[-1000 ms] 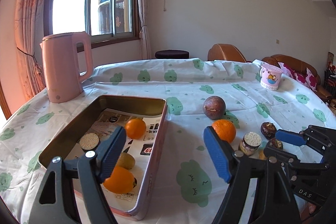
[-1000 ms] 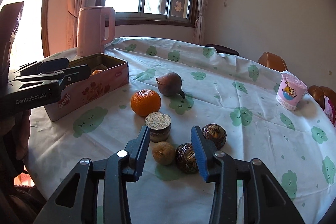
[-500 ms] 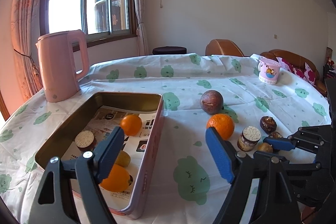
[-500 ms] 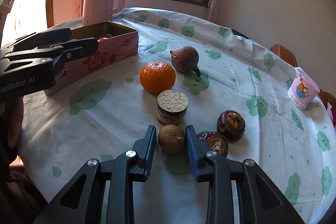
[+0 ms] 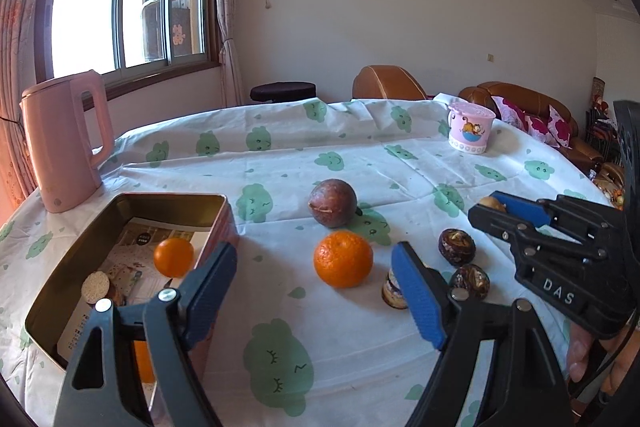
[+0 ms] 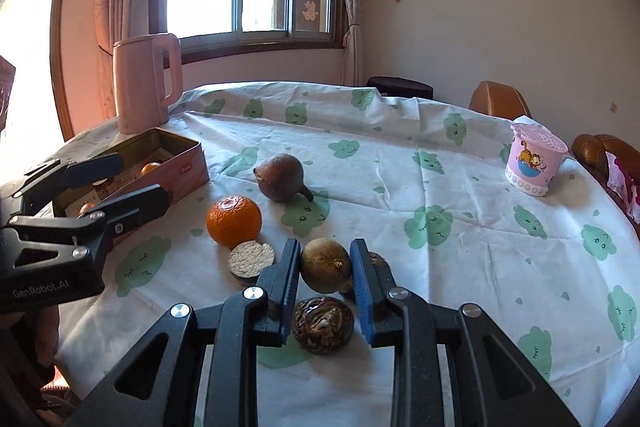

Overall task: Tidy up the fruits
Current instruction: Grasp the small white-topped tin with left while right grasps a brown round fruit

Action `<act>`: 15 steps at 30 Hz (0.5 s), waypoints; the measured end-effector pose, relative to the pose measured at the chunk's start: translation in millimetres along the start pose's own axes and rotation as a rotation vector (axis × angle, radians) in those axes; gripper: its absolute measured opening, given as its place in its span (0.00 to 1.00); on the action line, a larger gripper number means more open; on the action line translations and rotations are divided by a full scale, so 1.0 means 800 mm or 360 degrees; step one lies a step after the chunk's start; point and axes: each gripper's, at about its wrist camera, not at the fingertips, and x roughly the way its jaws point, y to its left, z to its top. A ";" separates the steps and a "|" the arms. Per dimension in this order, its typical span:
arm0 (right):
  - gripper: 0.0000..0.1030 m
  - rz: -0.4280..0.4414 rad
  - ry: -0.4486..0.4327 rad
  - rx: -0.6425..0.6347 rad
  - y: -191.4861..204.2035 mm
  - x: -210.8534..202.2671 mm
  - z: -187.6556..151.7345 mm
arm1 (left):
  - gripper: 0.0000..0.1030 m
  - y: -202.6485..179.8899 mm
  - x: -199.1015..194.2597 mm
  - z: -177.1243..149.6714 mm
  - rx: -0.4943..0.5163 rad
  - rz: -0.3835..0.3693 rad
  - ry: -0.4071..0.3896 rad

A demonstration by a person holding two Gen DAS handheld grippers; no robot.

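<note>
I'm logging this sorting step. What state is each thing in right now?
right gripper: shut on the small brown fruit, lifted.
left gripper: open, empty.
tin box: open, fruit inside.
orange: on the cloth, loose.
kettle: upright, lid shut.
pink cup: upright, lidded.

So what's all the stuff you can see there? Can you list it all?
Tin box: one, pink, left on the table, holding small oranges and a cork-topped jar.
Orange: one, on the cloth beside the tin.
Passion fruit: one, brown-purple, behind the orange.
Cork-topped jar: one, in front of the orange.
Dark wrinkled fruits: two, near the right tool.
Kettle: one, pink, by the window.
Cup: one, pink, far right.
Tablecloth: white, green clouds.
Left tool: open, empty.
Right tool: shut on a small brown round fruit.
</note>
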 end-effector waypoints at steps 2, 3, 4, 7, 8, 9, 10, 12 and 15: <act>0.26 -0.0068 -0.0022 0.0035 -0.011 0.001 0.007 | 0.78 -0.010 0.007 0.001 0.0011 -0.0034 0.0027; 0.26 -0.0094 -0.0026 0.0044 -0.016 0.002 0.009 | 0.77 -0.014 0.010 0.000 0.0017 -0.0050 0.0041; 0.26 -0.0117 -0.0033 0.0053 -0.018 0.003 0.010 | 0.73 -0.019 0.014 0.000 0.0023 -0.0078 0.0059; 0.26 -0.0122 -0.0015 0.0099 -0.027 0.008 0.007 | 0.65 -0.029 0.027 -0.005 0.0023 -0.0159 0.0138; 0.26 -0.0120 -0.0007 0.0108 -0.028 0.009 0.005 | 0.63 -0.033 0.031 -0.006 0.0025 -0.0177 0.0160; 0.26 -0.0121 -0.0002 0.0112 -0.029 0.010 0.002 | 0.60 -0.036 0.035 -0.007 0.0029 -0.0190 0.0182; 0.26 -0.0118 0.0002 0.0118 -0.030 0.010 0.000 | 0.57 -0.039 0.038 -0.007 0.0034 -0.0199 0.0202; 0.26 -0.0110 0.0009 0.0136 -0.032 0.011 -0.002 | 0.55 -0.045 0.041 -0.006 0.0050 -0.0221 0.0216; 0.27 -0.0099 0.0010 0.0150 -0.033 0.010 -0.003 | 0.55 -0.054 0.048 -0.006 0.0081 -0.0242 0.0259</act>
